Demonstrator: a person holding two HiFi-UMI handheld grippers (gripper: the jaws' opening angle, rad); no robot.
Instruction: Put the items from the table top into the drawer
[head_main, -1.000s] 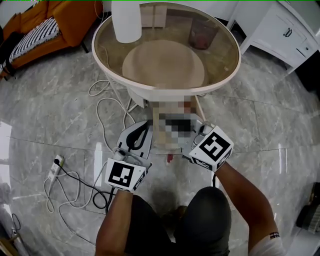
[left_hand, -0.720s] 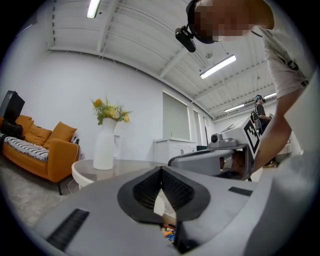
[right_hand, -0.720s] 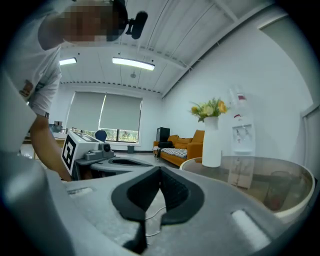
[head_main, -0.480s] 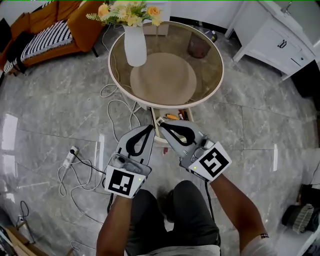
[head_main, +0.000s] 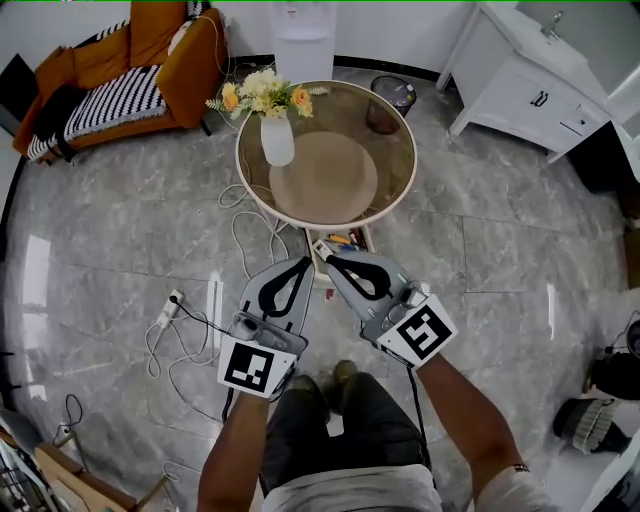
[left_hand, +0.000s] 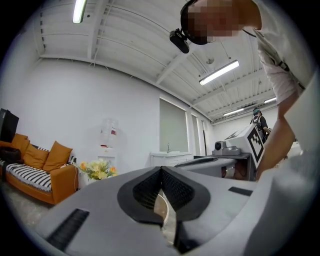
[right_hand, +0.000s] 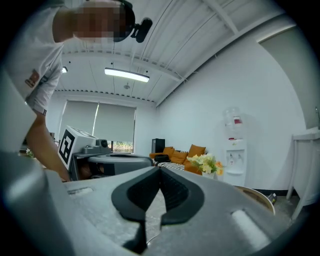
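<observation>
In the head view a round glass table (head_main: 400, 190) carries a white vase (head_main: 277, 142) of yellow flowers (head_main: 262, 95). Under its near edge an open drawer (head_main: 347, 240) shows a few small items; what they are I cannot make out. My left gripper (head_main: 304, 262) and right gripper (head_main: 321, 246) are held side by side high above the floor, pointing level toward the table. Both are shut and hold nothing. In the left gripper view the gripper (left_hand: 161, 169) has its tips together, and so does the gripper (right_hand: 160, 169) in the right gripper view.
An orange sofa (head_main: 130, 70) stands at the back left, with a water dispenser (head_main: 300, 30) behind the table. A dark bin (head_main: 385, 100) is beside the table and a white cabinet (head_main: 530, 80) at the back right. Cables and a power strip (head_main: 170, 305) lie on the marble floor at left.
Both grippers have risen together from down by the drawer to standing height. The table and drawer now look smaller and farther below.
</observation>
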